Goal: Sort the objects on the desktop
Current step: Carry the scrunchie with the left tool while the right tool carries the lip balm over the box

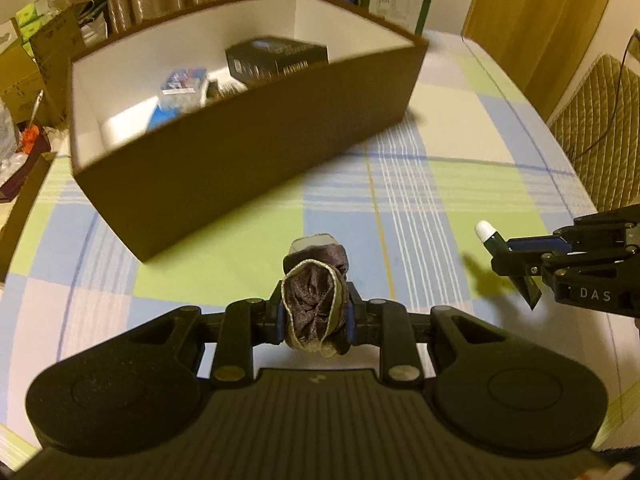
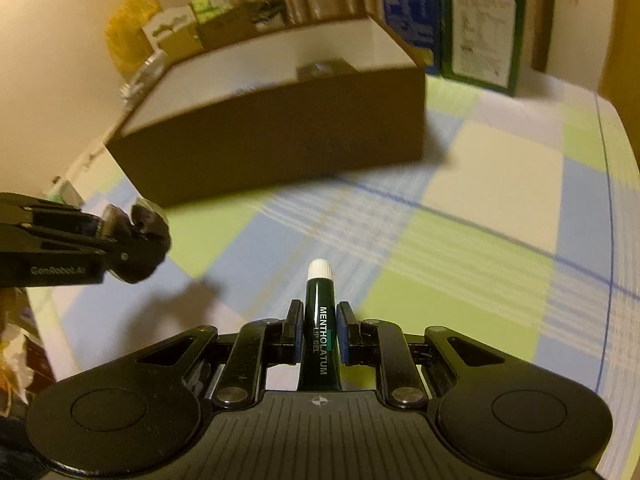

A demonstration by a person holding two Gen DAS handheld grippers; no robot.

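box (image 1: 248, 152) on the checked cloth (image 1: 460, 128), already holds a few packs, dark carton (image 1: 276, 58) biggest | left: pouch, tube, neither boxed yet | left gripper (image 1: 316, 316) clamped on pouch (image 1: 314, 304), above cloth, near box | right gripper (image 2: 319, 330) pinching tube (image 2: 320, 320), cap forward, angled down toward box

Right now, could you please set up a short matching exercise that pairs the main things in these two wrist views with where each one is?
Things:
1. lip gel tube
2. dark fabric pouch
3. black carton
4. green package

Places:
A. inside the brown box
B. clamped in the left gripper
C. standing on the table beyond the brown box
D. clamped in the right gripper

Pairs: 1-D, 2-B, 3-A, 4-C
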